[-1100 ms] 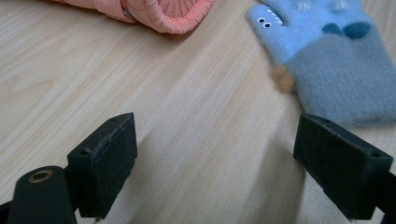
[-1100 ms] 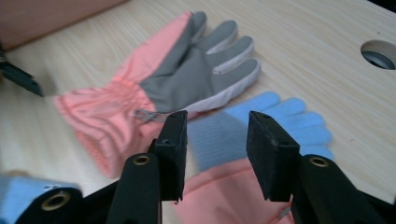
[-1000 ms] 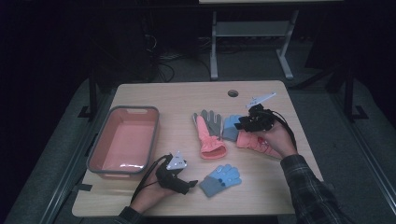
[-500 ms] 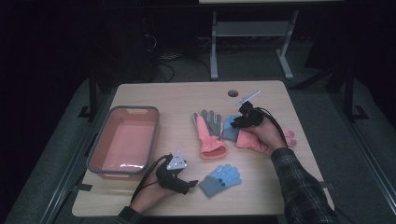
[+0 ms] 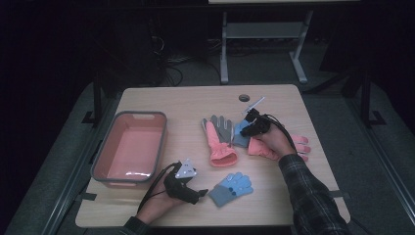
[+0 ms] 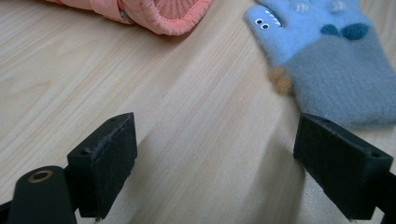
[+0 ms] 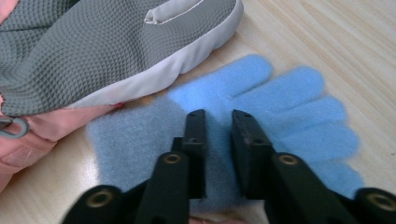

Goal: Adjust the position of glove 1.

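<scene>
1. At the table's (image 5: 186,105) right-centre, my right gripper (image 7: 218,114) has come down onto the plain blue glove (image 7: 289,107), which lies flat between the grey-palmed pink glove (image 5: 219,139) and the pink glove (image 5: 262,148) under my right hand.
2. Change, right side: the jaws have just been closing. They now stand nearly together, tips on the glove's grey-blue palm, with a narrow strip of knit between the pads. I judge this a pinch on the fabric, not yet a lift.
3. Change, left side: none. My left gripper (image 6: 215,154) rests at the near edge with its jaws spread wide and nothing between them but bare wood.
4. Meaning: the plain blue glove appears secured for pick-up. Its mate, the blue glove with eyes (image 5: 231,188), sits just beside the left jaws and is untouched. The pink tub (image 5: 139,114) to the left stands empty.
5. View differences:
   - Right gripper view: shows jaw spacing and the contact point on the palm, which the high view hides behind my hand.
   - Left gripper view: shows the stitched eyes and dark dots on the blue glove with eyes (image 6: 327,70), and the gap between it and my right-hand pad.
   - High view: gives the overall layout of all four gloves, tub and both grippers (image 5: 200,193) (image 5: 247,128).
</scene>
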Motion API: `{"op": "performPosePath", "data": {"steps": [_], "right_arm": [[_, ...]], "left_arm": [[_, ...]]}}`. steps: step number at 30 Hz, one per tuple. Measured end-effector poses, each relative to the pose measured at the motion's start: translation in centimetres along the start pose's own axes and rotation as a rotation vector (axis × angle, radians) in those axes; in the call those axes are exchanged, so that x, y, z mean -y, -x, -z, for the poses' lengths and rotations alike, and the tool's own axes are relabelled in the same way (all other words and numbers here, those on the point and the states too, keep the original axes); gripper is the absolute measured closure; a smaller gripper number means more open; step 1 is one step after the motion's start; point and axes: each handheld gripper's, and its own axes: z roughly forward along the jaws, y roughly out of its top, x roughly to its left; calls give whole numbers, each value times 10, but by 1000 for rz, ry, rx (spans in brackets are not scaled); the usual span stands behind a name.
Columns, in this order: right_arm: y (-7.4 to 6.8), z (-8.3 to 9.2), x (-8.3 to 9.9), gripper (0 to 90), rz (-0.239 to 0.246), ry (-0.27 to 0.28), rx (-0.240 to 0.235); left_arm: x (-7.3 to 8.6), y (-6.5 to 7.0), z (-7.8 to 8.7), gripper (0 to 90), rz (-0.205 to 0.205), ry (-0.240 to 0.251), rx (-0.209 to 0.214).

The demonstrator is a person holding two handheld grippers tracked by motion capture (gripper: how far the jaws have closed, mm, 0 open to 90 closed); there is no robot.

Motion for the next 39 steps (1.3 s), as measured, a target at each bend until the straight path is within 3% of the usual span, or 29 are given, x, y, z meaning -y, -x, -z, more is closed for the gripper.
{"op": "performPosePath", "data": {"steps": [5, 10, 17, 20, 29, 39], "right_arm": [[2, 1, -1, 861, -20, 5, -13], [2, 9, -1, 883, -41, 43, -16], [1, 33, -6, 886, -57, 121, -30], [0, 53, -8, 886, -69, 177, -34], [-13, 93, 0, 885, -54, 227, -1], [-32, 119, 21, 885, -45, 276, -11]], "left_arm": [[0, 0, 0, 126, 1, 0, 0], [0, 0, 0, 126, -1, 0, 0], [0, 0, 0, 126, -3, -1, 0], [0, 0, 0, 126, -2, 0, 0], [0, -1, 0, 126, -10, 1, -2], [0, 0, 0, 126, -3, 4, -2]]}}
